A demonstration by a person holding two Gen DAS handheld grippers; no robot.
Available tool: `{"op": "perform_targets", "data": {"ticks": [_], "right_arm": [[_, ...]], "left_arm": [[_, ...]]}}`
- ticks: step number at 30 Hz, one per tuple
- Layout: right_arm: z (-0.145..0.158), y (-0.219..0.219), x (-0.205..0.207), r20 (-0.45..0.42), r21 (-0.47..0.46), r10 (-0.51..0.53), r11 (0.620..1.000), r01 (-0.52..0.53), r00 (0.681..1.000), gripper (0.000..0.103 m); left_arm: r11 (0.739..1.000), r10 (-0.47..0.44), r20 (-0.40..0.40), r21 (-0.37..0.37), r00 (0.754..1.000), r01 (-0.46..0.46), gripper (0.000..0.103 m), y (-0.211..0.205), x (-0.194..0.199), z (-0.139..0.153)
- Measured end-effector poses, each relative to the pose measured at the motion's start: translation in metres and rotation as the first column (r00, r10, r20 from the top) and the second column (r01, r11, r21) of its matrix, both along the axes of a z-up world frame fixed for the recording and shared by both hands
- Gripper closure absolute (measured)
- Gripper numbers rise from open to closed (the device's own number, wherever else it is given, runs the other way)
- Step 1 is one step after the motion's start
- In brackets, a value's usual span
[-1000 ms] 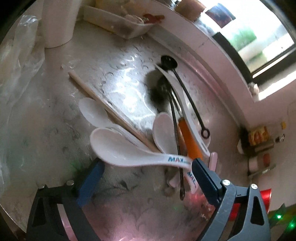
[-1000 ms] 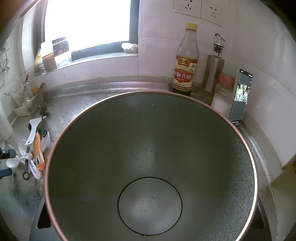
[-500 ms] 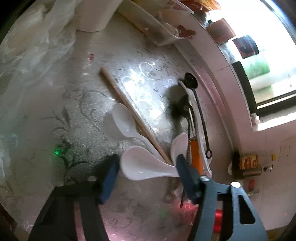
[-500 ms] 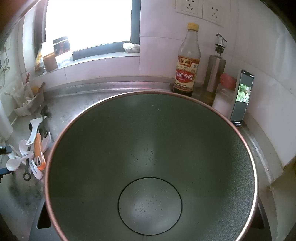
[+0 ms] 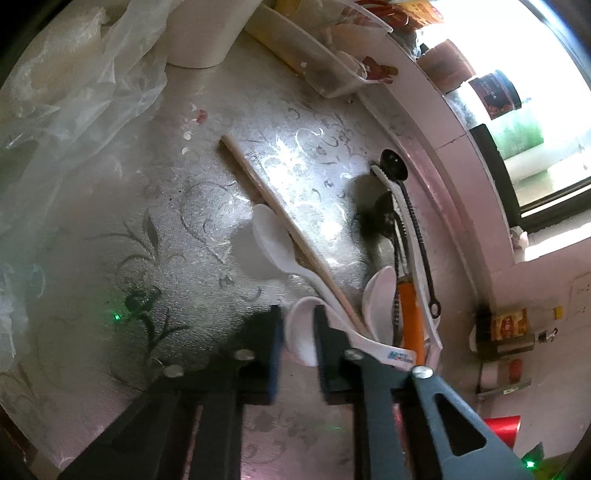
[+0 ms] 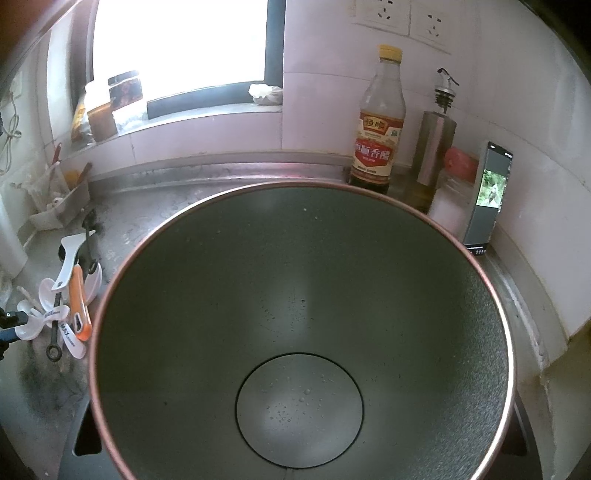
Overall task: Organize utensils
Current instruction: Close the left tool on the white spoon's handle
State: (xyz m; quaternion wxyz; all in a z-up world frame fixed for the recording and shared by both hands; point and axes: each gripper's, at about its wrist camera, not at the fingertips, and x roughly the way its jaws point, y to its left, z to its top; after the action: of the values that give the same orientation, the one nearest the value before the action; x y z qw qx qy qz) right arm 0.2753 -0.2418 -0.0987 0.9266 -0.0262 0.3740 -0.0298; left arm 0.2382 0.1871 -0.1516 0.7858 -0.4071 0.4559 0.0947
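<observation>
A heap of utensils lies on the patterned steel counter: several white spoons, a wooden chopstick, an orange-handled tool and a thin black spoon. My left gripper is closing, its blue pads on either side of the bowl of the nearest white spoon, the one with a blue print on its handle. A second white spoon lies just beyond. My right gripper holds a steel cup with a copper rim; its dark fingers show beside the cup.
A crumpled plastic bag, a white cylinder and a clear tray stand behind the heap. A vinegar bottle, an oil dispenser and a propped phone line the tiled wall. Jars stand on the window sill.
My left gripper slid forward and rolled a little, and its jaws drew in from wide apart onto the nearest white spoon's bowl. The right view is unchanged.
</observation>
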Motion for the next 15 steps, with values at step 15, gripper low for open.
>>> {"op": "perform_targets", "data": {"ticks": [15], "right_arm": [[0.001, 0.011, -0.002, -0.007, -0.017, 0.029, 0.999, -0.029, 1.0, 0.014]], "left_arm": [[0.995, -0.048, 0.025, 0.094, 0.999, 0.045, 0.096, -0.013, -0.011, 0.01]]}}
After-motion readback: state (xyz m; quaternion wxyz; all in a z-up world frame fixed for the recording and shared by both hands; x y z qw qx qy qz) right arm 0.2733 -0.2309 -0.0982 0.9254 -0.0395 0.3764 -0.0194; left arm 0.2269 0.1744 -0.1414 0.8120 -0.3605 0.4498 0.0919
